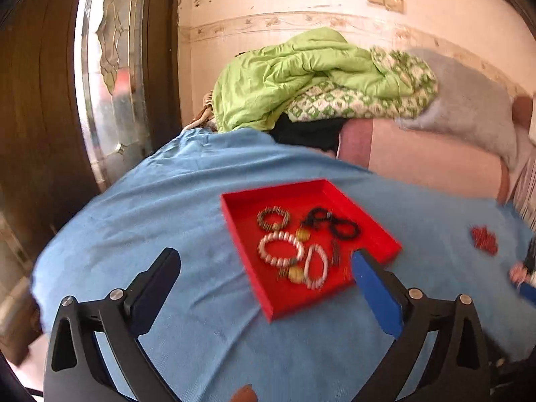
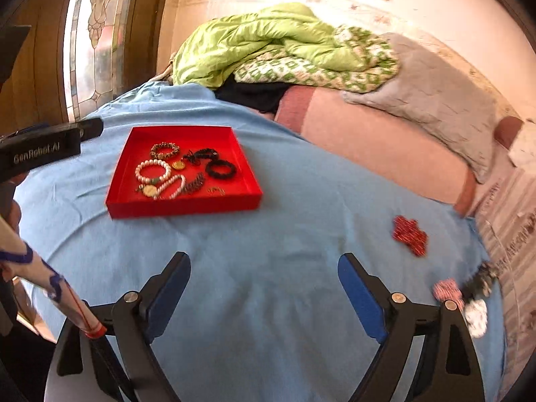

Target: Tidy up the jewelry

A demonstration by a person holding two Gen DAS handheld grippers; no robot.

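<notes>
A red tray lies on the blue cloth and holds a brown beaded bracelet, black bracelets, two white pearl bracelets and gold pendants. My left gripper stands open just short of the tray's near corner, with nothing between its fingers. In the right wrist view the tray sits to the upper left. My right gripper is open over bare cloth. A red beaded piece lies to its right, and a small heap of pink, dark and white pieces lies by the right finger.
A green quilt, a grey pillow and a pink sheet fill the bed behind the cloth. A wooden door with a glass panel stands at the left. A patterned stick crosses the lower left.
</notes>
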